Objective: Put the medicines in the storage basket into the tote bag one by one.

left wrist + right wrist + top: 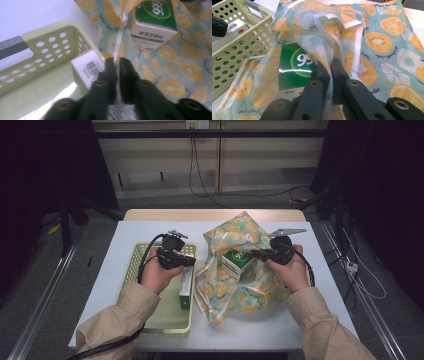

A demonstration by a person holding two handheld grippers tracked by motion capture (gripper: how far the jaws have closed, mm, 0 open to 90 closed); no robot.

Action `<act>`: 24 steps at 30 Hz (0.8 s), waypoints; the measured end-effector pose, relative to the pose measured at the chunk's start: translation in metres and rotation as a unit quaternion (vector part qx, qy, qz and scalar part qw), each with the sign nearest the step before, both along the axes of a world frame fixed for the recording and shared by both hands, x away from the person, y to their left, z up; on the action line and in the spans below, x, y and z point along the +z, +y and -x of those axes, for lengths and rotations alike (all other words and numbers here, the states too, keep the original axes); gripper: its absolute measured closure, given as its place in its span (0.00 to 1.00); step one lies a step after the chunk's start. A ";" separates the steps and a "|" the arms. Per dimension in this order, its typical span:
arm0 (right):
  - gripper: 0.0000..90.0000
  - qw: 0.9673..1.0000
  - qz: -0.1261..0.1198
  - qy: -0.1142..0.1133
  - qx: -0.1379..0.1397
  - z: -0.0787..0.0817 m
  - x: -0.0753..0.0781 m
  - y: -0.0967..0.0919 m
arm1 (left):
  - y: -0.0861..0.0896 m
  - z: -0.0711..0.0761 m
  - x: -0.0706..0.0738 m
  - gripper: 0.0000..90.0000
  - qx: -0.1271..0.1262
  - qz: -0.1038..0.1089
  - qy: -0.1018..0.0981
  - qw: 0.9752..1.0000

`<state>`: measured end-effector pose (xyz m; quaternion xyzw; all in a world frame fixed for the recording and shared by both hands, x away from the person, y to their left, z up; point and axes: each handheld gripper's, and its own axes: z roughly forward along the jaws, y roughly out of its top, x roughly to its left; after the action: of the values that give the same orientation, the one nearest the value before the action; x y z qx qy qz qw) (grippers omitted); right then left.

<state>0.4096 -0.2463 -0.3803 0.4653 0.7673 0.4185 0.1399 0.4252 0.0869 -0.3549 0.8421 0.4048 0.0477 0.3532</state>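
A teal bag printed with orange slices point(250, 287) point(186, 62) point(387, 42) lies on the table right of centre. At its open mouth stands a green and white box point(235, 263) point(152, 22) point(294, 71). My left gripper point(194, 262) point(115, 61) is shut on the bag's white ribbon handle point(121, 30), over the basket's right edge. My right gripper point(253, 253) point(327, 62) is shut on the bag's thin upper edge, lifting it over the box. A long white and green box point(185, 290) point(87, 66) point(233, 26) lies in the pale yellow basket point(129, 272) point(37, 35) point(242, 52).
The basket sits at the table's left half, its right rim against the bag. Bare white tabletop point(145, 227) lies behind the basket, and a wooden strip point(210, 215) runs along the far edge. Cables point(200, 185) trail on the floor beyond.
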 end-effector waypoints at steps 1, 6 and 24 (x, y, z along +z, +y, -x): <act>0.98 1.000 -0.001 0.000 0.000 0.000 0.000 0.000 | 0.001 0.001 0.002 0.77 -0.001 -0.001 0.000 1.000; 0.98 1.000 -0.001 0.000 0.000 0.000 0.000 0.001 | 0.019 0.003 0.011 0.33 0.048 -0.022 -0.018 0.998; 0.97 1.000 0.003 -0.002 -0.002 0.002 0.002 0.000 | 0.023 0.023 -0.015 0.20 0.006 -0.024 0.071 0.997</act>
<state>0.4074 -0.2464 -0.3788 0.4656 0.7671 0.4173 0.1439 0.4022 0.1095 -0.3701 0.8494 0.4322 -0.0004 0.3028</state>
